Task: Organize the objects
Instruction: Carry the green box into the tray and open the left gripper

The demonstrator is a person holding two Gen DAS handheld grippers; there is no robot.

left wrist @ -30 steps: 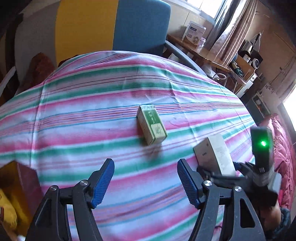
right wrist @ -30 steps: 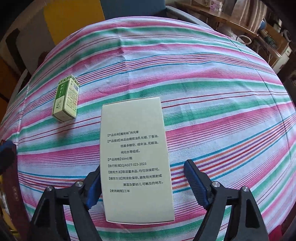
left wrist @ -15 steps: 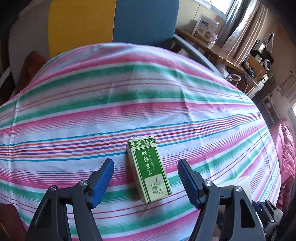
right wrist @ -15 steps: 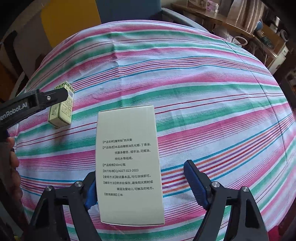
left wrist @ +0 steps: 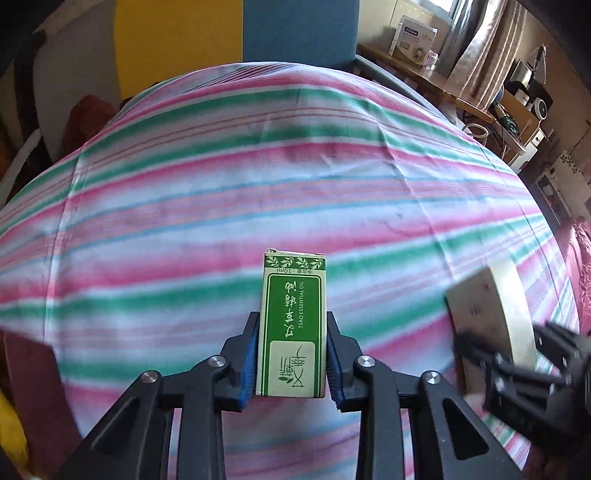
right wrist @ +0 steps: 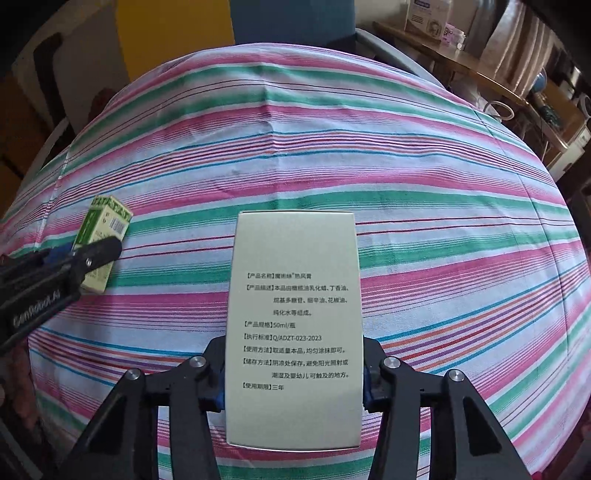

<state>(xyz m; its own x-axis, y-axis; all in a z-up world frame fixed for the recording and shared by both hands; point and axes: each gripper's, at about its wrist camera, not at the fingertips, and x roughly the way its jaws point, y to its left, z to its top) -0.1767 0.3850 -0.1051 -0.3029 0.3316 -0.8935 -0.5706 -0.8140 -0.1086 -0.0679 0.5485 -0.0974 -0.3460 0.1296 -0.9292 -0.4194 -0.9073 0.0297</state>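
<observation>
A small green essential-oil box [left wrist: 291,325] lies on the striped tablecloth [left wrist: 258,184]. My left gripper [left wrist: 291,354] is shut on its sides, blue pads pressed against it. It also shows in the right wrist view [right wrist: 101,240] at the left, with the left gripper [right wrist: 92,254] on it. My right gripper [right wrist: 293,380] is shut on a pale cream box [right wrist: 295,325] with printed Chinese text. That box shows in the left wrist view [left wrist: 491,314] at the right, held by the right gripper [left wrist: 506,354].
A yellow and blue backrest [left wrist: 236,33] stands behind the table. A wooden desk [left wrist: 424,81] with a white carton [left wrist: 413,37] and clutter stands at the back right. Curtains [left wrist: 476,44] hang beyond. A pink bedspread [left wrist: 580,266] lies at the right edge.
My left gripper moved forward around the green box and closed on it. My right gripper closed on the cream box, which it straddled open before.
</observation>
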